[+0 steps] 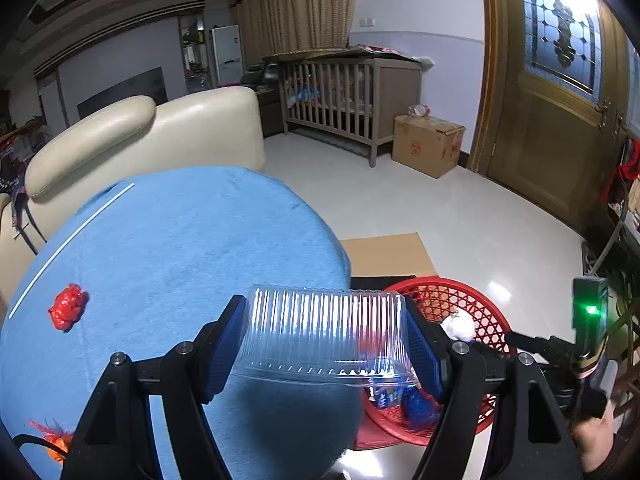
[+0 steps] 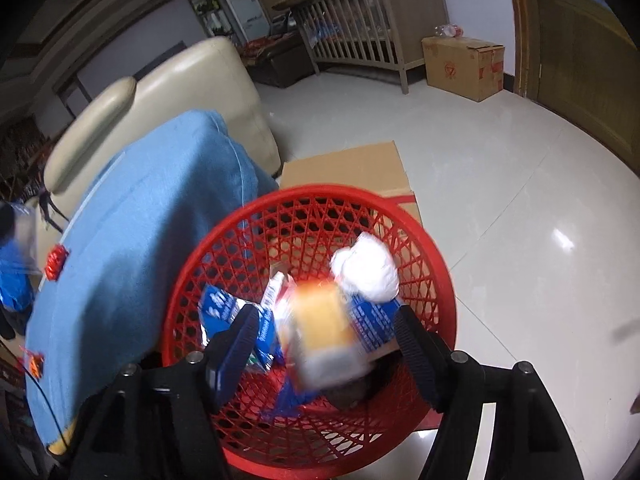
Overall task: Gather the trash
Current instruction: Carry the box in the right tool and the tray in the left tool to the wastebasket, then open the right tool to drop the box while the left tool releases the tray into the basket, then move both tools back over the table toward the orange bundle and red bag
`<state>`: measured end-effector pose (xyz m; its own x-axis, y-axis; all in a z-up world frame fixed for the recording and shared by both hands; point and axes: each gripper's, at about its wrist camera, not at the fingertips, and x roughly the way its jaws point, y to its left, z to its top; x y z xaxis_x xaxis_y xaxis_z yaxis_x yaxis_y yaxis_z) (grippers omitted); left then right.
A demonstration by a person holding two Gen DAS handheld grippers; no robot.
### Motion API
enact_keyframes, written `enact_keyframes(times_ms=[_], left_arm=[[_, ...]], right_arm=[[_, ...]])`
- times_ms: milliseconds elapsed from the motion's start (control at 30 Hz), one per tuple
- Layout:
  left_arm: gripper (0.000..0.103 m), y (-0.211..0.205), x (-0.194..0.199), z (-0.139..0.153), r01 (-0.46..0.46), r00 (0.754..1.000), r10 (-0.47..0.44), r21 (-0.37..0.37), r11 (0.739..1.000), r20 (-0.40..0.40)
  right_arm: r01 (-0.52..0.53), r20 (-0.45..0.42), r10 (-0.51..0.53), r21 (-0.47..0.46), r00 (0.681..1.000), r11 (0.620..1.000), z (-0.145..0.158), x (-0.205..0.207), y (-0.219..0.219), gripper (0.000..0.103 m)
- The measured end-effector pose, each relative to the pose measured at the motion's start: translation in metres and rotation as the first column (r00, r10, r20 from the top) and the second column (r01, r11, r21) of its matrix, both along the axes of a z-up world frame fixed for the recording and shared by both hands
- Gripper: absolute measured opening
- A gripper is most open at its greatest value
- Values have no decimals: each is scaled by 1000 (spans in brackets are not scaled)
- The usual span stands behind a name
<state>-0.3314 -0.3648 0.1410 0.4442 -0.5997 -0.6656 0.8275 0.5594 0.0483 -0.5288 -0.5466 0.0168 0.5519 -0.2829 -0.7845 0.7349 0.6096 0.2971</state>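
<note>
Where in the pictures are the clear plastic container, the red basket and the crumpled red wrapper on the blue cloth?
clear plastic container [image 1: 324, 332], left wrist view, on its ribbed side wall.
red basket [image 2: 320, 196], right wrist view, on its far rim.
crumpled red wrapper [image 1: 68, 306], left wrist view, on its middle.

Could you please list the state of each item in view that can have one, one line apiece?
Left gripper: shut on the clear plastic container.
Right gripper: open, pads off the orange carton.
Orange carton: blurred, above the basket.
Red basket: upright, partly filled.
White wad: crumpled, in the basket.
Red scrap: lying on the blue cloth.
</note>
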Motion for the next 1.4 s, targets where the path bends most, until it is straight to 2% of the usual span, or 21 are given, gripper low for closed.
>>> enact_keyframes(times_ms=[233, 400, 633, 867, 1133, 1300, 1400], left_arm=[[76, -27, -16, -12, 68, 997, -67, 32, 997, -31], [76, -56, -31, -25, 124, 991, -119, 70, 990, -67], [77, -85, -42, -45, 183, 980, -172, 121, 976, -101], [79, -102, -41, -70, 214, 970, -176, 241, 947, -167], [81, -79, -8, -42, 161, 962, -123, 144, 976, -242], [81, -42, 13, -19, 91, 968, -71, 73, 993, -240], [81, -15, 26, -14, 36, 972, -21, 60, 998, -234]], right_arm=[[112, 115, -108, -25, 987, 993, 34, -32, -16, 75], [157, 167, -149, -35, 975, 987, 50, -47, -22, 76], [218, 218, -209, -19, 953, 976, 54, -69, -32, 76], [250, 241, -239, -14, 941, 968, 56, -80, -36, 76], [229, 258, -216, -17, 942, 973, 64, -69, -33, 76], [178, 265, -161, -42, 951, 983, 74, -50, -24, 76], [141, 266, -125, -40, 956, 989, 75, -36, -17, 76]])
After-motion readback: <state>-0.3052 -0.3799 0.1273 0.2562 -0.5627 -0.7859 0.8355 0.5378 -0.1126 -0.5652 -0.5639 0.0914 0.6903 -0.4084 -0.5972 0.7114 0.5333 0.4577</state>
